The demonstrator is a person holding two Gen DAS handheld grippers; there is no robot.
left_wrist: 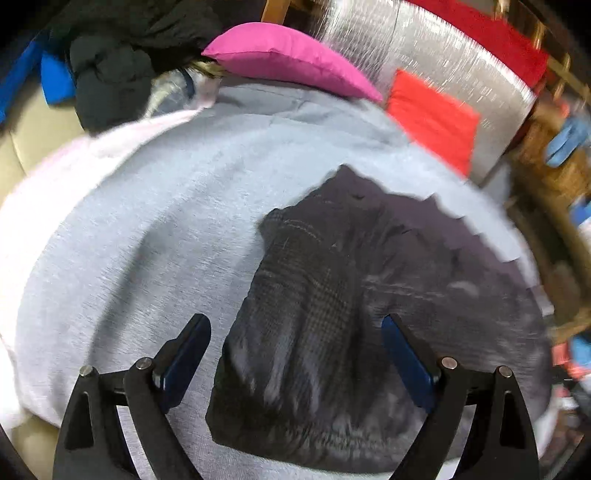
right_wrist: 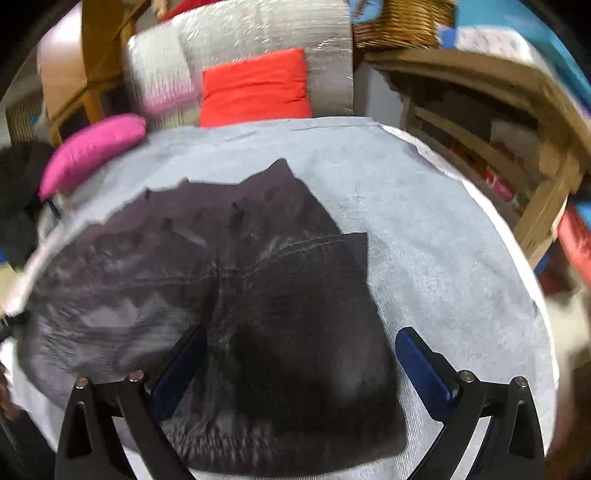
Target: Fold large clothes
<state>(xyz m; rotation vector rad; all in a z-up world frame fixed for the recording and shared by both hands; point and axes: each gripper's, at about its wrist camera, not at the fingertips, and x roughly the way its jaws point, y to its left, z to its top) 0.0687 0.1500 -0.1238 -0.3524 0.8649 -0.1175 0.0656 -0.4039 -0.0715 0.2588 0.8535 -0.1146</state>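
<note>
Left gripper [left_wrist: 295, 345] jaws spread, empty, above dark checked garment [left_wrist: 332, 314]. Right gripper [right_wrist: 301, 356] spread, empty, same garment between fingers, grey sheet [right_wrist: 443, 240] underneath.

1. A pink cushion [left_wrist: 291, 59] lies far ahead of the left claw, left of centre.
2. A red cushion [right_wrist: 255, 86] sits straight ahead of the right claw, against a silver quilted pad [right_wrist: 328, 55].
3. A wicker basket [right_wrist: 402, 22] and wooden shelves [right_wrist: 491, 147] stand ahead to its right.
4. Black clothing [left_wrist: 110, 81] is heaped far ahead-left of the left claw.
</note>
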